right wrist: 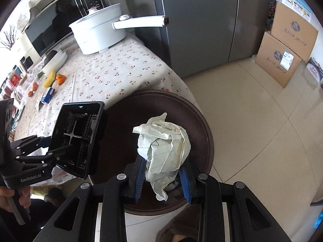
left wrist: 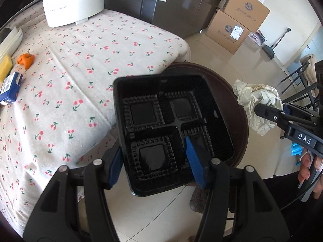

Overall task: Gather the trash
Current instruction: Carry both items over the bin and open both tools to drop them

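Note:
My left gripper (left wrist: 155,161) is shut on a black plastic compartment tray (left wrist: 171,129), held tilted over the edge of a round dark brown bin (left wrist: 240,121) beside the table. The tray also shows at the left of the right wrist view (right wrist: 78,139). My right gripper (right wrist: 163,173) is shut on a crumpled ball of white paper (right wrist: 165,149) and holds it above the brown bin (right wrist: 203,133). The paper shows in the left wrist view (left wrist: 256,104), right of the tray, with the right gripper (left wrist: 260,111) behind it.
A table with a cherry-print cloth (left wrist: 80,70) holds a white pot (left wrist: 72,2), an orange peel (left wrist: 26,59), a blue carton (left wrist: 10,86) and a yellow sponge (left wrist: 5,66). Cardboard boxes (right wrist: 282,56) and a grey fridge (right wrist: 201,20) stand on the tiled floor.

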Demonstrator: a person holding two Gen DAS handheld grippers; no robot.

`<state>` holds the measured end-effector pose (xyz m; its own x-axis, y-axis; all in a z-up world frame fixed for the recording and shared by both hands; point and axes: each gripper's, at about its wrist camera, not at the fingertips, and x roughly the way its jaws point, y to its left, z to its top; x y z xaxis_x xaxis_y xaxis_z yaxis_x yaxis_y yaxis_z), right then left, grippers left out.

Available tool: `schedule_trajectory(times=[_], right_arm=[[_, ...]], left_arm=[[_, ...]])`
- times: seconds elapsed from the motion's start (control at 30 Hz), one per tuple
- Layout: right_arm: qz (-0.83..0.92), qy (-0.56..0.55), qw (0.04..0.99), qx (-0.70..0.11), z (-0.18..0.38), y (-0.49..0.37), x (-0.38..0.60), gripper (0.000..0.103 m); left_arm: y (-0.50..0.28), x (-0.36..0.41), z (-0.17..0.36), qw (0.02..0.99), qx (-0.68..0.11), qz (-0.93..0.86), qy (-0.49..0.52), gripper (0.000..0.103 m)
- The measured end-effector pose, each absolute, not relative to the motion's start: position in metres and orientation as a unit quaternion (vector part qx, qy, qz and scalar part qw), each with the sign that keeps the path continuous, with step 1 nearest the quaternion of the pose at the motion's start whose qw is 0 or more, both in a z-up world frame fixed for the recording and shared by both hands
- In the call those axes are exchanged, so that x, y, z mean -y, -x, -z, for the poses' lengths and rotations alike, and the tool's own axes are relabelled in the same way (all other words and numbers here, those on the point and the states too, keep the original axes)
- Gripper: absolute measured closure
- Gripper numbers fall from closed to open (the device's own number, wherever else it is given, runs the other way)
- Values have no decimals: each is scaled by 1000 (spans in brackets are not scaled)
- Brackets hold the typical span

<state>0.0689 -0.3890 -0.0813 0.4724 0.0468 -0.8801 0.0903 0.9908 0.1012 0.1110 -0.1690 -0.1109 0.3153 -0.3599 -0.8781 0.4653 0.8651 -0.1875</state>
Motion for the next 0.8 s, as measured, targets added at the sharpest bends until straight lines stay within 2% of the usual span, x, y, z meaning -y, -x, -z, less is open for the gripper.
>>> schedule_trajectory(times=[0.03, 0.07, 0.13, 0.67, 0.7, 0.73, 0.8], right_arm=[[13, -69, 855, -513, 81, -68, 391, 71], [14, -70, 856, -513, 80, -68, 393, 71], [15, -71, 856, -512, 79, -67, 395, 71], [13, -51, 851, -522, 80, -88, 361, 69], [17, -49, 850, -524, 80, -90, 358, 62], [22, -46, 848, -528, 80, -92, 355, 45], [32, -41, 847, -529, 80, -95, 347, 26]], left_arm=[[-111, 170, 109, 814, -521, 252, -51, 34], [-111, 168, 107, 819, -515, 248, -48, 21], [-111, 163, 104, 828, -506, 238, -40, 14], [-113, 70, 82, 847, -506, 163, 0, 14], [-113, 63, 80, 848, -506, 159, 3, 14], [-112, 56, 79, 849, -505, 154, 7, 14], [-111, 42, 77, 851, -506, 143, 14, 14]])
